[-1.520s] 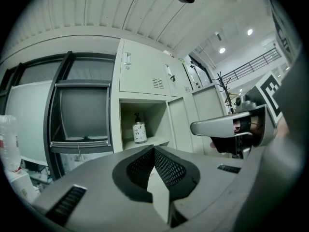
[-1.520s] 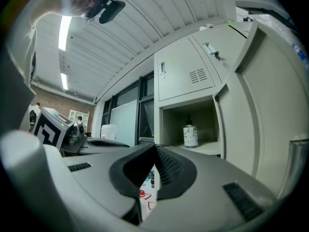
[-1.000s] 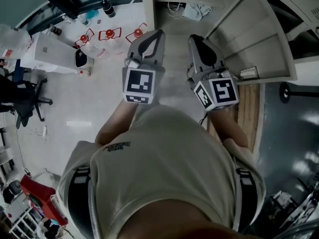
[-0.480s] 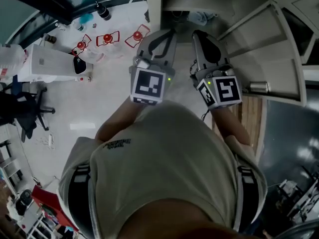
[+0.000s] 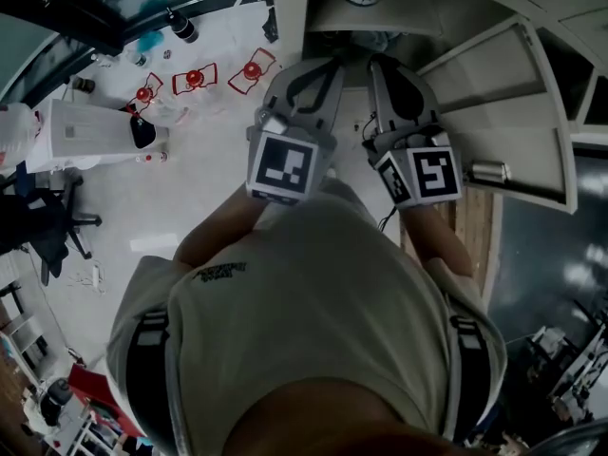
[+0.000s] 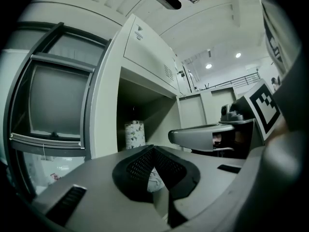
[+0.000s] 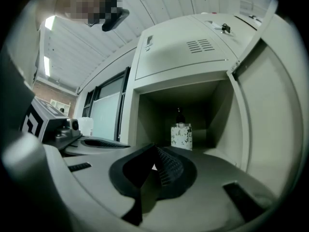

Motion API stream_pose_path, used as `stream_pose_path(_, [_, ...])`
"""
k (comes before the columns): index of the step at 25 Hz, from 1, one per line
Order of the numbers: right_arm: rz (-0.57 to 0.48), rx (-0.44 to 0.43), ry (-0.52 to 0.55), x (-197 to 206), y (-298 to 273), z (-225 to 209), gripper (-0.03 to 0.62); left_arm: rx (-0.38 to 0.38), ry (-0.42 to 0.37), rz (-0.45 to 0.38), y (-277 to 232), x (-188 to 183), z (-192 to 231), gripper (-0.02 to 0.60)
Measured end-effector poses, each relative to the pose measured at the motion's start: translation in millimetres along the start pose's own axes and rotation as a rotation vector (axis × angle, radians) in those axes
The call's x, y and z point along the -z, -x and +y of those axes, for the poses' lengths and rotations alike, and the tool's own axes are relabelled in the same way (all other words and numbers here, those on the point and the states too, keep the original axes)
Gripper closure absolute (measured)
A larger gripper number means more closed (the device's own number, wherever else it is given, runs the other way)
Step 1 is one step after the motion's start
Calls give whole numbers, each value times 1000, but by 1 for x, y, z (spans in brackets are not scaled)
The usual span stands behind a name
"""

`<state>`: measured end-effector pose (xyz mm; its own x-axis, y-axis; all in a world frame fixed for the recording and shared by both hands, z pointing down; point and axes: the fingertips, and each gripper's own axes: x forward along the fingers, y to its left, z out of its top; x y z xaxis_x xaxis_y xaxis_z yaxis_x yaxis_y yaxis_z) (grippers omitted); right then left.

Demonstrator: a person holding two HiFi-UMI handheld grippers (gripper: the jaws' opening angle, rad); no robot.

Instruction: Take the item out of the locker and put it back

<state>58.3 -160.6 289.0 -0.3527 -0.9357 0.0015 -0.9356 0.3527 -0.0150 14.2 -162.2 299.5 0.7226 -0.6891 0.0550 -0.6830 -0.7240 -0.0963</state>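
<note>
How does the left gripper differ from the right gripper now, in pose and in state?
In the head view the left gripper slants rightward toward its tip, the right gripper leftward. The left gripper's marker cube shows mainly one face; the right gripper's marker cube shows two faces. Shared: both have jaws together, hold nothing, and point at the open locker with the patterned container inside.
</note>
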Motion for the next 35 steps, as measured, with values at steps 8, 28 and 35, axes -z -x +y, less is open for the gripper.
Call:
stream_pose_path(8, [-7,-56,24,0,7,-13,591,-81,-1,-16,-11,-7,-7,568])
stream_pose_path(28, [-41,-84,69,-22,-43,-46,433,-216,44,-13,-55,-17,7,568])
stream_pose_path(35, [-14,-57,61,-17,-71,-60,329,-247,76,10,-65,-7,19,568])
